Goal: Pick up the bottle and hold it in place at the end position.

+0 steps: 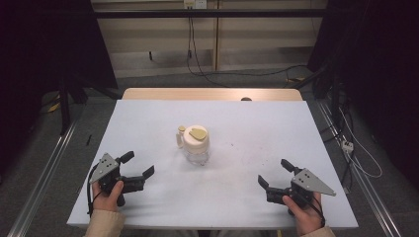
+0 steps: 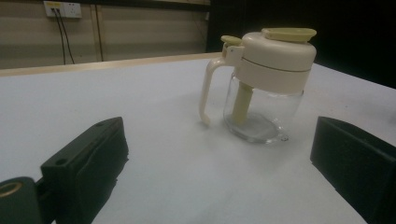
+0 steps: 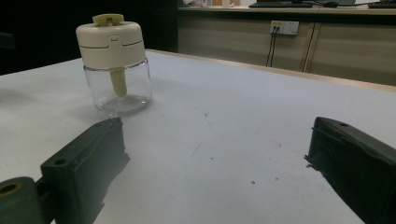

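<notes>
A clear glass jar with a cream lid and a side handle (image 1: 196, 143) stands upright near the middle of the white table (image 1: 148, 118). In the left gripper view the jar (image 2: 264, 84) is ahead and to the right, handle turned toward the camera. The right gripper view has the jar (image 3: 115, 65) ahead at the left. My left gripper (image 1: 139, 164) rests low at the near left, jaws wide apart and empty, well short of the jar. At the near right my right gripper (image 1: 274, 173) is likewise open and empty.
The white sheet covers a wooden table whose far edge (image 1: 212, 94) shows beyond it. Dark specks (image 3: 205, 114) mark the sheet right of the jar. Metal rails (image 1: 44, 163) run along both sides, and cables (image 1: 197, 64) lie on the floor behind.
</notes>
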A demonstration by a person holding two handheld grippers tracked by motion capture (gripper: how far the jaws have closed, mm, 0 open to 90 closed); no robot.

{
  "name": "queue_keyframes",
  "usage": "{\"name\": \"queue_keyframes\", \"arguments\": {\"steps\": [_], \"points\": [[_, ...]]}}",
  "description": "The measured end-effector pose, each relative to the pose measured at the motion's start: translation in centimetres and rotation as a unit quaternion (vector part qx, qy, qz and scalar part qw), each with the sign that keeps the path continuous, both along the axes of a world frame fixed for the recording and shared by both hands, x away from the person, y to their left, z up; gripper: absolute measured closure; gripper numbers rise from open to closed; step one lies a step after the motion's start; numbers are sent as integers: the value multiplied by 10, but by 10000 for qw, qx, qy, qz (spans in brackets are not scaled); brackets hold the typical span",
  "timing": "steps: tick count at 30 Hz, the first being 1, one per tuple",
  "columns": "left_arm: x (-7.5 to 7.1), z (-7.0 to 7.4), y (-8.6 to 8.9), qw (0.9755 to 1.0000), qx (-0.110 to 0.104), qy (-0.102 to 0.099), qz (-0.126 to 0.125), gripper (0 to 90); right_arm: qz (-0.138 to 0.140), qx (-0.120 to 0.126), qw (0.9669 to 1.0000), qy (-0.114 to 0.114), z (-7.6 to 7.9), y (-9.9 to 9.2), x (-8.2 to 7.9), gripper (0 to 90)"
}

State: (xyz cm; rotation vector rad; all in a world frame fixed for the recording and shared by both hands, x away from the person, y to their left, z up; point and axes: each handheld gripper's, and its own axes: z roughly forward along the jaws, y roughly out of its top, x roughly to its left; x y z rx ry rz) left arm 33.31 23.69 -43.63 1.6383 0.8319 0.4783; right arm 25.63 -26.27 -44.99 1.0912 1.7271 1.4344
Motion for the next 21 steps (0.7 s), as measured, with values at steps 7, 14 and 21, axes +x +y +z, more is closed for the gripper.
{"name": "queue_keyframes", "arguments": {"steps": [7,14,21], "points": [[0,2,-4,10000,13,-37,-47,35,-10,-9,10000,-31,0,-1,1,33],[1,4,-10,9999,-74,-38,-75,35,2,3,10000,-21,0,-1,1,34],[4,6,-20,9999,-65,-36,-70,35,6,6,10000,0,-1,-1,2,34]]}}
